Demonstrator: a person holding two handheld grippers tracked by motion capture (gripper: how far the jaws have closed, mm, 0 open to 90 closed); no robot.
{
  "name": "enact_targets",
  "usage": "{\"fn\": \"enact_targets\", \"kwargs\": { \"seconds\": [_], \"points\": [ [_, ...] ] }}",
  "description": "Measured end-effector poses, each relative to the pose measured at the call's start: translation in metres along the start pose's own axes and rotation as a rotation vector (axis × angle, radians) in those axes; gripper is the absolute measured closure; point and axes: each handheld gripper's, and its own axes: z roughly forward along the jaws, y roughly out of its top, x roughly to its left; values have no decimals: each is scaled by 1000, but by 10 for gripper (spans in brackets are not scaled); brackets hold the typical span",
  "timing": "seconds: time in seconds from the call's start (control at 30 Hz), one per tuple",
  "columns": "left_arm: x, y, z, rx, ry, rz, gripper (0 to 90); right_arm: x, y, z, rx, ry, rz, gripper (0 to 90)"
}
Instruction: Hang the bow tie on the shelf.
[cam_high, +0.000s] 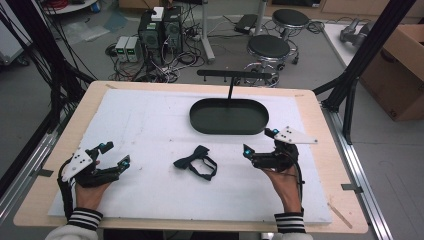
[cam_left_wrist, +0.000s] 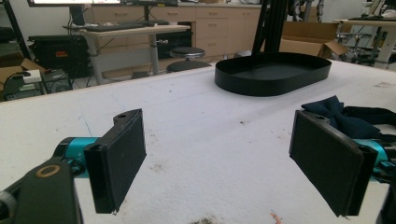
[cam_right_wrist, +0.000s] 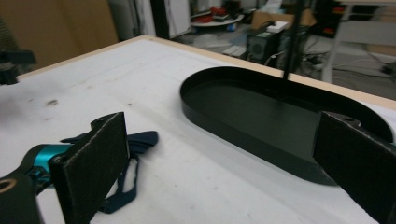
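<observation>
Both sets of jaws stand spread wide with nothing between their pads. On my left gripper (cam_high: 114, 154) I see the two black pads far apart in the left gripper view, bare white mat showing in the gap, and the dark navy bow tie (cam_left_wrist: 348, 120) peeks from behind the pad on that view's right side. On my right gripper (cam_high: 260, 142) the jaws are just as released; in the right gripper view the bow tie (cam_right_wrist: 133, 142) lies on the mat partly hidden behind the pad on that view's left, its thin strap looping toward the camera. From the high view I read the bow tie (cam_high: 196, 161) lying flat on the white mat (cam_high: 150, 120), between my two grippers and touched by neither, a little nearer the right one. Both hands rest low on the near part of the mat, striped cuffs at the table edge. Beyond the bow tie, toward the far side, sits the black oval tray (cam_high: 200, 117); its floor is bare and dark in all three views, with nothing lying in it. A thin black post rises from the tray's far rim and carries a black crossbar (cam_high: 235, 74) above it. The tray sits well apart from the left gripper and near the right one, whose far jaw overlaps its rim in the right gripper view. The mat covers a pale wooden tabletop (cam_high: 320, 130).
</observation>
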Motion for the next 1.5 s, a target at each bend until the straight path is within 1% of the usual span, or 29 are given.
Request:
{"fn": "enact_targets", "kwargs": {
  "seconds": [0.03,0.07,0.13,0.2,0.23,0.3,0.4,0.43,0.57,0.63,0.67,0.7,0.73,0.8,0.83,0.87,0.9,1.0,1.03,1.07,1.13,1.17,1.23,1.3,1.33,1.37,1.4,1.43,1.5],
  "points": [
    [0,0,0,0,0,0,188,0,0,0,0,0,0,30],
    [0,0,0,0,0,-1,187,2,5,7,32,20,-11,47],
    [0,0,0,0,0,-1,187,4,9,13,66,27,-22,47],
    [0,0,0,-1,0,0,188,5,10,16,74,29,-28,51],
    [0,0,0,0,0,0,187,7,13,21,85,55,-26,64],
    [0,0,0,0,0,0,188,8,16,27,105,78,-12,64],
    [0,0,0,-2,0,-2,187,10,19,31,112,80,-4,64],
    [0,0,0,0,0,0,187,12,23,36,124,89,3,63],
    [0,0,0,-1,-1,-1,187,16,29,43,145,108,-6,64],
    [0,0,0,-2,0,-2,187,21,33,51,166,133,-23,65],
    [0,0,0,-2,0,-2,187,21,33,51,166,133,-23,65],
    [0,0,0,-2,0,-2,187,23,34,54,176,141,-21,65],
    [0,0,0,-1,0,-2,187,25,36,61,206,145,-25,66],
    [0,0,0,-1,0,-3,188,28,38,67,228,170,-28,126],
    [0,0,0,-2,0,-3,188,28,38,67,228,170,-28,126],
    [0,0,0,-1,0,-3,187,32,40,74,254,183,-49,138],
    [0,0,0,-1,1,-2,187,34,41,78,270,186,-51,138],
    [0,0,0,-2,0,-2,187,38,42,87,296,207,-47,140],
    [0,0,0,-2,0,-2,187,38,42,87,296,207,-47,140],
    [0,0,0,0,0,0,187,40,41,92,319,213,-49,146],
    [0,0,0,-1,-1,-1,187,41,41,95,326,218,-51,156],
    [0,0,0,-1,-1,-1,188,41,40,97,333,215,-43,164],
    [0,0,0,-2,-1,-2,187,39,38,102,359,231,-20,203],
    [0,0,0,-2,-2,-2,187,39,38,104,367,234,-17,203],
    [0,0,0,-2,-2,-2,187,39,37,105,380,236,-10,205],
    [0,0,0,-2,-2,-2,187,39,36,109,407,247,-2,225],
    [0,0,0,-2,-2,-1,187,39,36,109,407,247,-2,225],
    [0,0,0,-2,-2,-2,187,39,35,113,432,251,4,228],
    [0,0,0,-2,-2,-2,187,41,33,117,448,250,6,234]
  ]
}}
